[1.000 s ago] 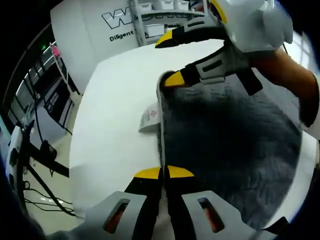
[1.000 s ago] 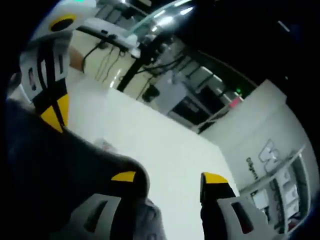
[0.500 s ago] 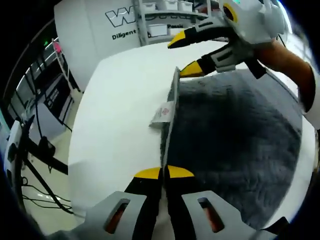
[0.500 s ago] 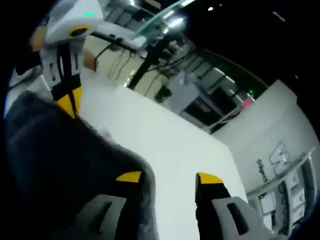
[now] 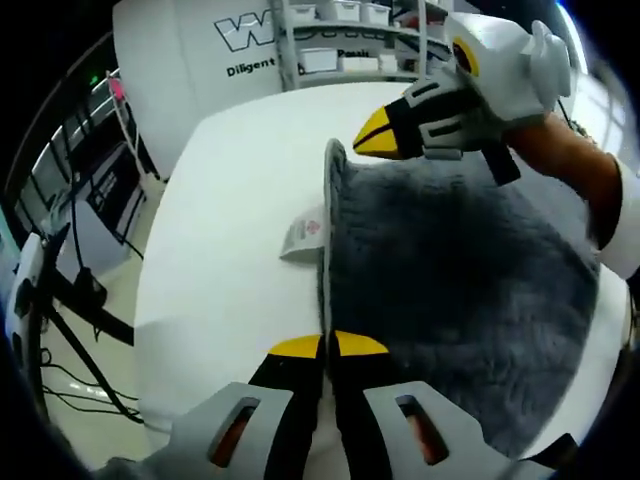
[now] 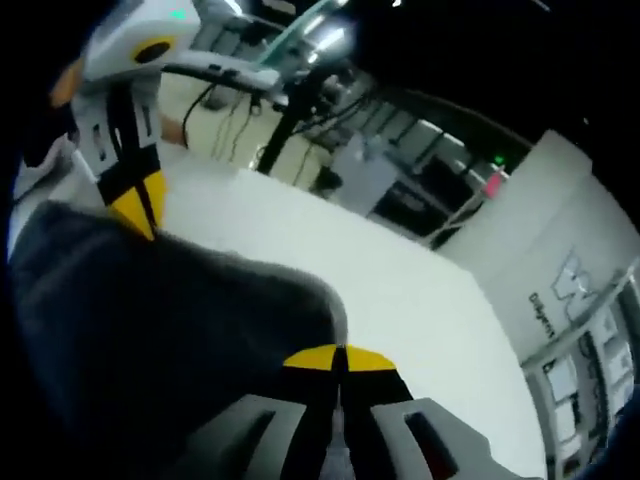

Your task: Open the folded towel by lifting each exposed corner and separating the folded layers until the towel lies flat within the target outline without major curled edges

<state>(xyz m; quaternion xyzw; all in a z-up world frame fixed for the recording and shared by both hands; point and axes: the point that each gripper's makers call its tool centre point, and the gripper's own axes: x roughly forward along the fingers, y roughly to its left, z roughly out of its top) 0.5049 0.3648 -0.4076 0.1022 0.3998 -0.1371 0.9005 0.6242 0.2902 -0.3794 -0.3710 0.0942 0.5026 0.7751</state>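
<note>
towel (image 5: 460, 290) cut off at right, label (image 5: 303, 233) print unreadable

Grey towel (image 5: 450, 270), white table (image 5: 230, 260), yellow-tipped fingers (image 5: 300, 347)

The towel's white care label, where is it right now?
In the left gripper view the care label hangs off the grey towel at its left edge, over the white table, between the left gripper and right gripper.

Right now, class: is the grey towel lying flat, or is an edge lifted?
Lifted: the towel's left edge stands up off the white table, pinched at each end by shut jaws.
</note>
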